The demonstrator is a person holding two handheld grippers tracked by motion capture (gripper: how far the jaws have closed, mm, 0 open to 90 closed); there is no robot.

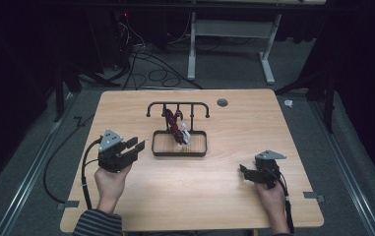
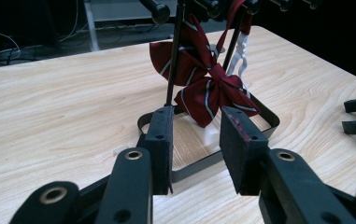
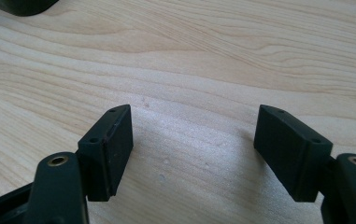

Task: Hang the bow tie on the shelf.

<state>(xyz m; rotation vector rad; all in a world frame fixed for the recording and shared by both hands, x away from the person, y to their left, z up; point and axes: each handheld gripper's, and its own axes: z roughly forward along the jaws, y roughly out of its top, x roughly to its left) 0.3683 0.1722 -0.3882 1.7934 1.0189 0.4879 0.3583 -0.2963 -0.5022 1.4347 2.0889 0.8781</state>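
- Holding the left gripper (image 1: 135, 146) just left of the black stand (image 1: 179, 144), I am pointing it at the stand's tray corner, with nothing between its jaws.
- I am seeing, in the left gripper view, those jaws parted partway and empty, the tray's near corner (image 2: 199, 163) lying beyond the gap.
- I am looking at a dark red striped bow tie (image 2: 208, 88) hanging from the stand's top rail, drooping down toward the tray, just past the left jaws and not touching them.
- A white clip or strap (image 2: 239, 56) is hanging behind the bow tie; I cannot tell what it is fastened to.
- I am keeping the right gripper (image 1: 246, 172) low over the bare wooden surface (image 1: 283, 128), well apart from the stand.
- In the right gripper view its jaws are standing wide open over the wood grain, gripping nothing.
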